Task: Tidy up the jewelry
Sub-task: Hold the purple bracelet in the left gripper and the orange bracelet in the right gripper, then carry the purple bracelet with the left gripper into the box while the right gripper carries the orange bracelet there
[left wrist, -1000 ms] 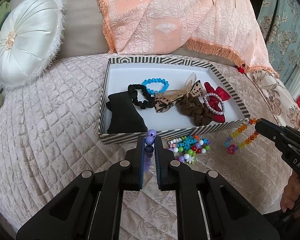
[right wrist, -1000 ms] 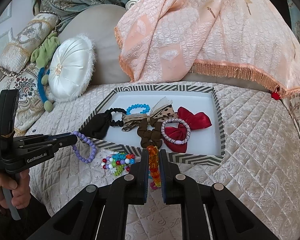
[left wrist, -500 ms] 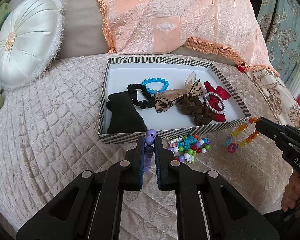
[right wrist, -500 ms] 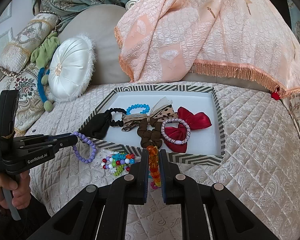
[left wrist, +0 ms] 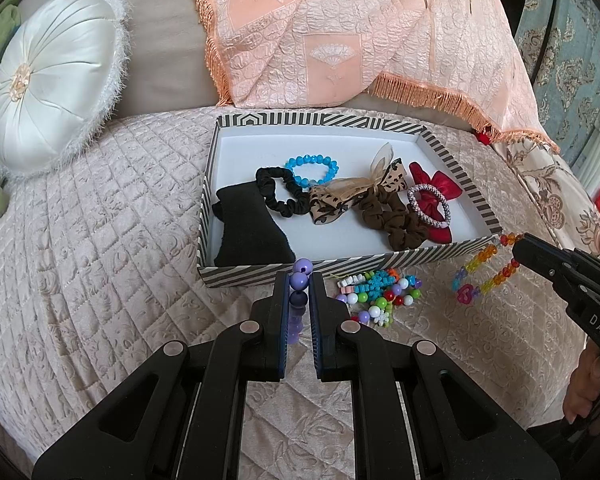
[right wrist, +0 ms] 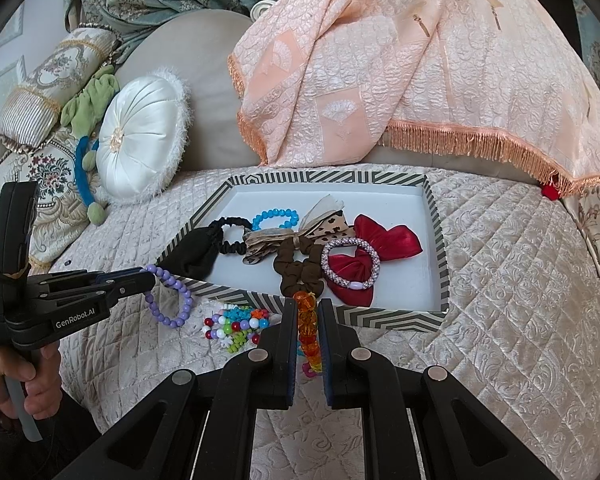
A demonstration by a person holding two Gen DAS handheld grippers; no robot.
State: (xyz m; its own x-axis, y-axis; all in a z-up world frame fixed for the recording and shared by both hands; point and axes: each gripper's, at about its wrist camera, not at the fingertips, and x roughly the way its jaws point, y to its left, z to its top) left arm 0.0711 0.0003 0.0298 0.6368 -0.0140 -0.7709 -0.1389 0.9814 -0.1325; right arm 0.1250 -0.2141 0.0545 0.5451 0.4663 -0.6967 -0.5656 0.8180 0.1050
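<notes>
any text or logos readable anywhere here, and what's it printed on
"GenRobot.AI": white lettering on the side of the left gripper, seen from the right wrist view.
"DAS": white letters on the side of the right gripper, seen from the left wrist view; the word runs out of frame.
Small white print at the rear of the left gripper's body, by the hand: too small to read.
The striped tray carries only a pattern, no text.
</notes>
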